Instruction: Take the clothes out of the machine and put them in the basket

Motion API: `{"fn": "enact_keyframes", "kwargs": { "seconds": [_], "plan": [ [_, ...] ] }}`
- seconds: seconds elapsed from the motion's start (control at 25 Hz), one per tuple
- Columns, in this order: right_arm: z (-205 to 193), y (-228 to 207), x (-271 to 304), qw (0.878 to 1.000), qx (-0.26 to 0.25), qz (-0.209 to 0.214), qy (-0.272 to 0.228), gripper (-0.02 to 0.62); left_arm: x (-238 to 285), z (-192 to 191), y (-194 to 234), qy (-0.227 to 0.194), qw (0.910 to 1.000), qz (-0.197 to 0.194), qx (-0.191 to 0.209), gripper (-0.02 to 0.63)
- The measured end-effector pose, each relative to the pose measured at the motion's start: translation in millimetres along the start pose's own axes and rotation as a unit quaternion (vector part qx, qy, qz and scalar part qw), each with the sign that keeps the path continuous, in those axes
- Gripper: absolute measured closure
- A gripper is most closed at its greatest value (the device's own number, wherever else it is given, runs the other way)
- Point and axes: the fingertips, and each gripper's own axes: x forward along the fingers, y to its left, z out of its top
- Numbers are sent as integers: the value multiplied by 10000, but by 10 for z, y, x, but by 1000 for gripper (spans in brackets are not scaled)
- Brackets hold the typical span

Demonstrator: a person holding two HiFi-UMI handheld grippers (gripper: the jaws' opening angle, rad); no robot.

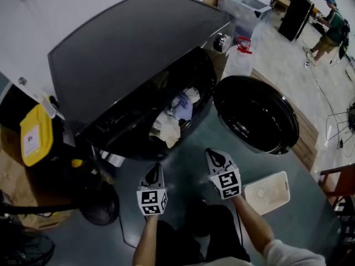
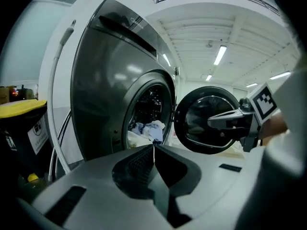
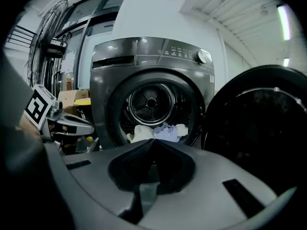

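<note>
A dark front-loading machine (image 1: 127,54) fills the far left. Its round door (image 1: 255,115) is swung open to the right. A white basket (image 1: 268,192) sits on the floor at the near right. White and pale blue clothes (image 1: 175,118) lie piled in the drum mouth. On the near side of the opening, the left gripper (image 1: 155,169) and right gripper (image 1: 214,156) hang side by side. Both have their jaws pressed together on nothing, clear of the clothes.

light: ceiling tubes (image 2: 219,55), bright overhead, dimmer near the floor
glare: pale streaks on machine (image 2: 112,75)
edges: dark fisheye corners in both gripper views
focus: close foreground soft
</note>
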Motion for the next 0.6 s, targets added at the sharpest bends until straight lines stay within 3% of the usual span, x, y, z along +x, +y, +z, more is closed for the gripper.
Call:
{"fn": "enact_keyframes", "kwargs": {
  "seconds": [0.6],
  "plan": [
    [-538, -154, 887, 9945, -380, 11, -975, 572, 754, -1127, 185, -566, 9978, -97, 321, 581]
  ]
}}
